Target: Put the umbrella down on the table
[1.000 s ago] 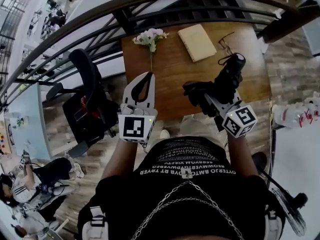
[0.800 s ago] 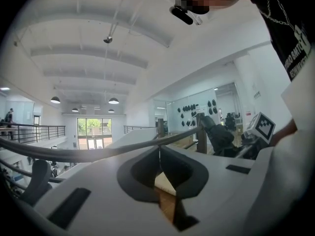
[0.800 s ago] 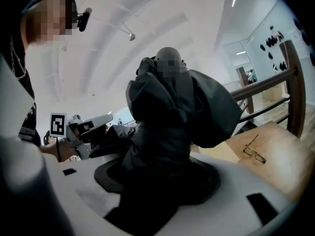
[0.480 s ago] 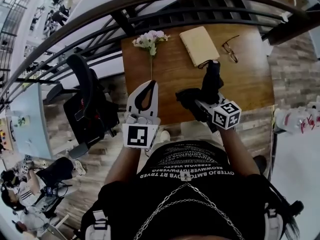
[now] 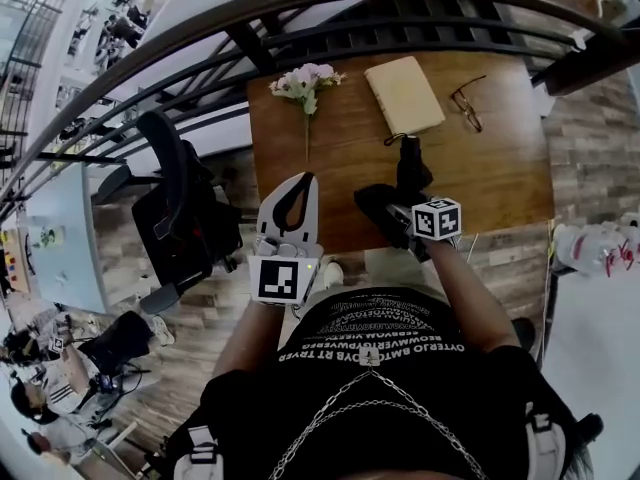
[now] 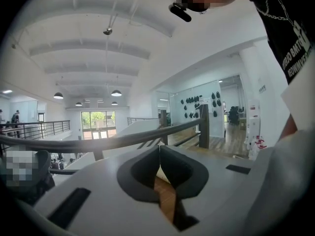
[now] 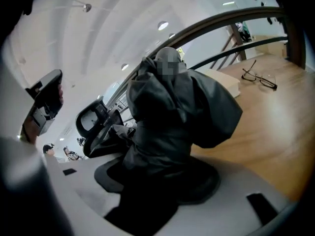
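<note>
brown wood is seen across the counter (image 5: 500, 183), which is backed on its far side by a curved dark railing (image 5: 300, 8). a folded black umbrella (image 5: 410, 163) is clamped in the right claw (image 5: 398, 200), the jaws being spread around the bunched fabric. the umbrella is held over the near middle of the counter, with its far end pointed at a beige notebook (image 5: 405, 93) and kept just on the near side of it. whether the umbrella touches the wood cannot be told. a pair of glasses (image 5: 467, 103) is laid to the right of the notebook, and pale flowers (image 5: 307, 80) are laid at the far left corner. the left claw (image 5: 305, 178) is held at the counter's near left edge, its jaws brought together at the tips with nothing gripped. a black office chair (image 5: 180, 198) is seen left of the counter.
</note>
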Tool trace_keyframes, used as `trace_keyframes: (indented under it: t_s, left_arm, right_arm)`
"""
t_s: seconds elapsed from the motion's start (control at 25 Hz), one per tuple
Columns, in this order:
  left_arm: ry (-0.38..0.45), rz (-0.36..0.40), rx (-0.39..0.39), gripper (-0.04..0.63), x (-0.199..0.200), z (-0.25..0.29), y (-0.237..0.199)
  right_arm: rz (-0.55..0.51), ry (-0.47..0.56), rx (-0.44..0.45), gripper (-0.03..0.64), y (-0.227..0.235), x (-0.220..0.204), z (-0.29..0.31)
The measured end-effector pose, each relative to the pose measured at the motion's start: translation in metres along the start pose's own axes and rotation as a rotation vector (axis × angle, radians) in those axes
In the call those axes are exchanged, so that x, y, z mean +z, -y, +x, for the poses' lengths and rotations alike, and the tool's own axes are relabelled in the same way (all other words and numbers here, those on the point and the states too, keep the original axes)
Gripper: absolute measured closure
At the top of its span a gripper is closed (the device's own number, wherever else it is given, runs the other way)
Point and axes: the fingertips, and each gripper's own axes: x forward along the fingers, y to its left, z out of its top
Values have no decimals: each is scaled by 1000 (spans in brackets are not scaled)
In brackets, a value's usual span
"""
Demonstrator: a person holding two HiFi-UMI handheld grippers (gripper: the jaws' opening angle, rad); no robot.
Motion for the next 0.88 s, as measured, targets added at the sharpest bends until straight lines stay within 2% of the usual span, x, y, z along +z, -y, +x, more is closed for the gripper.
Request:
trace_keyframes:
  t_s: [0.16, 0.36, 0.4, 0.44, 0.48, 0.64, 0.8, 0.88]
  left_arm:
    - [-27, 16, -20, 565, -2, -5, 12]
    - [-28, 13, 14, 565, 5, -22, 1]
    - [-29, 16, 21, 565, 6, -27, -2]
    - [-32, 19, 27, 565, 5, -31, -5]
    - [-35, 22, 31, 565, 5, -35, -7]
    - [-31, 22, 41, 565, 8, -51, -13]
    - [-4, 15, 39, 565, 15, -66, -20]
    - [10, -10, 35, 565, 18, -76, -23]
  right_arm:
    - [36, -75, -27, 357, 17, -25, 14]
    - [9, -183, -107, 350, 27, -44, 41]
    - [-4, -207, -127, 344, 27, -48, 44]
    - [-18, -216, -148, 307, 26, -49, 45]
    - [-34, -206, -170, 271, 26, -46, 43]
    - [-126, -104, -263, 249, 24, -22, 23]
    - [-186, -74, -285, 250, 9, -11, 0]
    - [-176, -42, -277, 250, -3, -9, -13]
